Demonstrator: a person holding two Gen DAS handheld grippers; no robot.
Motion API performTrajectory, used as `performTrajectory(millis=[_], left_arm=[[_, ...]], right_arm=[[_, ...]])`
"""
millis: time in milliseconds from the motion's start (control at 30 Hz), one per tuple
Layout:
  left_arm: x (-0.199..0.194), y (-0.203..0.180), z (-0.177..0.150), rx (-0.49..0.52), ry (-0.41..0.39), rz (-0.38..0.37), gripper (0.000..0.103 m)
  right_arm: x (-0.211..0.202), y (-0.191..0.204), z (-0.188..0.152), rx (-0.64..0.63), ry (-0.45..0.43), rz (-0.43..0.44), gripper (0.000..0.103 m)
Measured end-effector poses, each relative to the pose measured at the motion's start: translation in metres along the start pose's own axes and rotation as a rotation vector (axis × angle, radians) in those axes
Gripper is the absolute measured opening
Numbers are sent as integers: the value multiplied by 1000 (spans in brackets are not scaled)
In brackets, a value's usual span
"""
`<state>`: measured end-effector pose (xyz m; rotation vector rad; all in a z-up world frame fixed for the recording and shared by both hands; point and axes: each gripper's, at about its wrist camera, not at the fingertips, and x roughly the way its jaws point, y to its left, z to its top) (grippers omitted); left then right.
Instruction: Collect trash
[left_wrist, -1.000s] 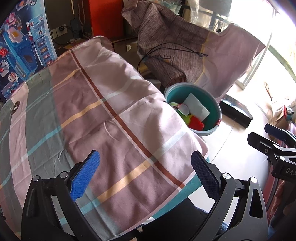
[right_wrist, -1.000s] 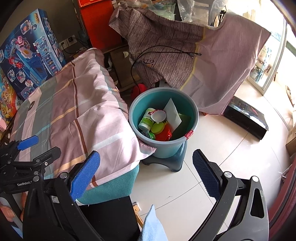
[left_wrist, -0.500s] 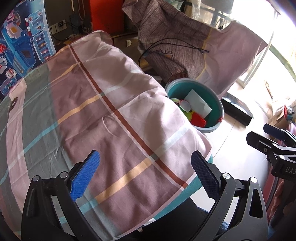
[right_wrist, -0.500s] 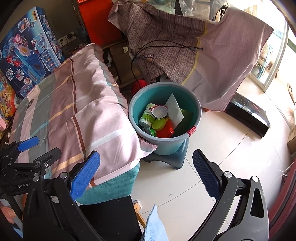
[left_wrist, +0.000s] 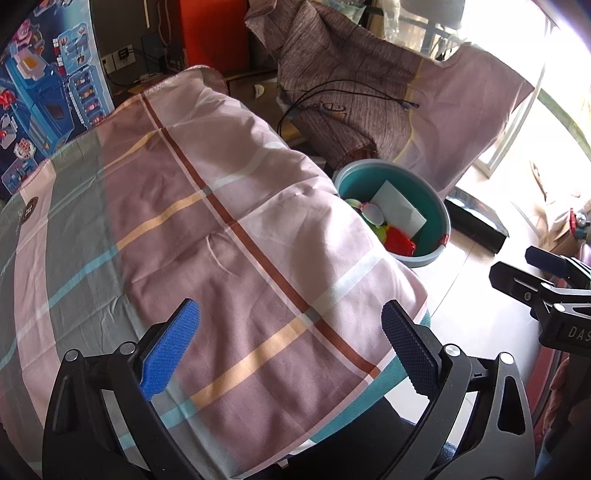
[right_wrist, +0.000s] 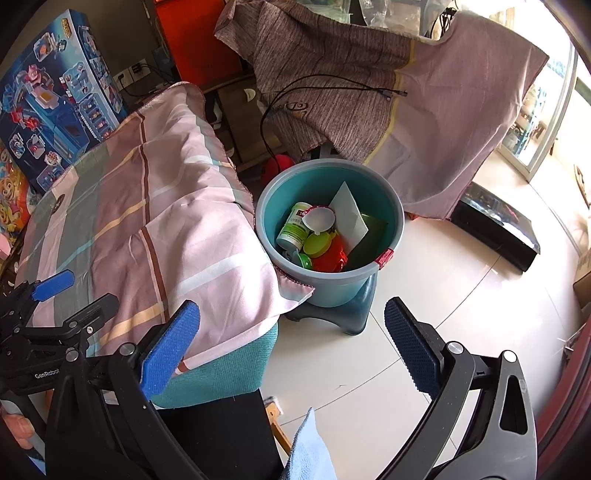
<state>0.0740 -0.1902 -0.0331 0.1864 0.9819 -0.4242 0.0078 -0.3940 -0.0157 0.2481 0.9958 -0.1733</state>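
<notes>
Cluttered room w/ pale tiled floor (right_wrist: 436, 332); a plaid cloth (left_wrist: 229, 236) covers the table, and its corner drapes onto the rim of the teal bucket (right_wrist: 391, 206), which sits on a small stool (right_wrist: 343, 314) just beside the table. Trash already in the bucket: green-label bottle (right_wrist: 293, 229), white lid (right_wrist: 319, 218), white paper (right_wrist: 349, 218), red wrapper (right_wrist: 330, 256). No loose trash visible on cloth or floor, so the job looks done or nearly so. Left gripper (left_wrist: 291, 350) hovers over the cloth, fingers spread wide, nothing between them. Right gripper (right_wrist: 291, 350) hangs above the floor near the bucket, also spread & empty, angled toward the stool.
</notes>
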Motion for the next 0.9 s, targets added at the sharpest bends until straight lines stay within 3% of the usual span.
performTrajectory(millis=[900], left_arm=[[11, 7, -1, -10, 35, 19, 99]], right_arm=[[5, -1, 2, -6, -3, -15, 96]])
